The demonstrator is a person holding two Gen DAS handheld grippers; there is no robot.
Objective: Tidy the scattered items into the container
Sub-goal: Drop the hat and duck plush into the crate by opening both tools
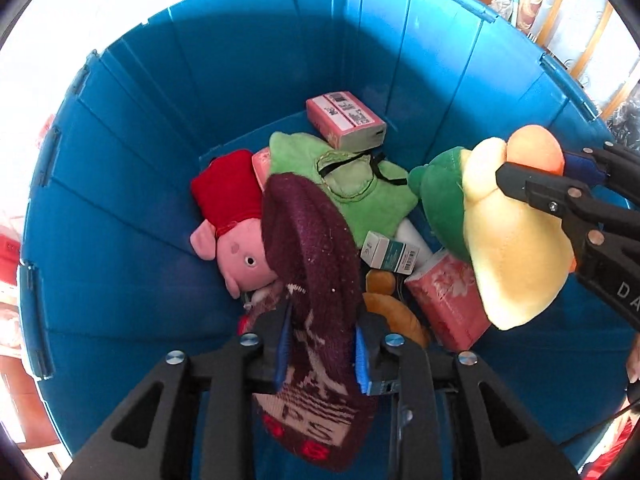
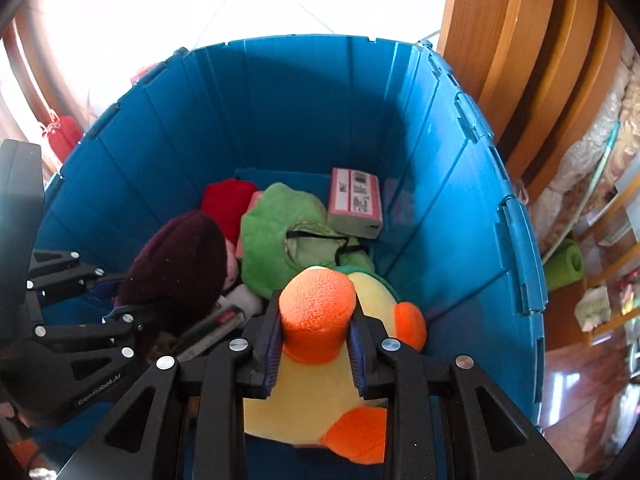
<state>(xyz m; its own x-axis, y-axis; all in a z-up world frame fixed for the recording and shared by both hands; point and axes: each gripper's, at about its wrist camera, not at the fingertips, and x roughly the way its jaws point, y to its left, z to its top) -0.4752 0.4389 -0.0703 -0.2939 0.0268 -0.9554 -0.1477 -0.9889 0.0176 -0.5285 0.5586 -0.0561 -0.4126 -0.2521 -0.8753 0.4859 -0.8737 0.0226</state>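
Both grippers reach down into the blue bin (image 1: 120, 200). The left gripper (image 1: 320, 354) clamps a maroon knit hat (image 1: 312, 240); the right gripper (image 2: 316, 354) pinches the orange limb of a yellow plush turtle (image 2: 320, 392), above the toys and boxes already inside.

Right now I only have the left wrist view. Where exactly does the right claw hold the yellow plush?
Observer: The right claw pinches one orange limb of the plush, with a pad on each side.
Operator: Is that its only orange part?
Observer: No, two more orange feet show, free of the claw.
Operator: Is anything outside the bin on the right?
Observer: A green roll lies beyond the bin, near the shelves.
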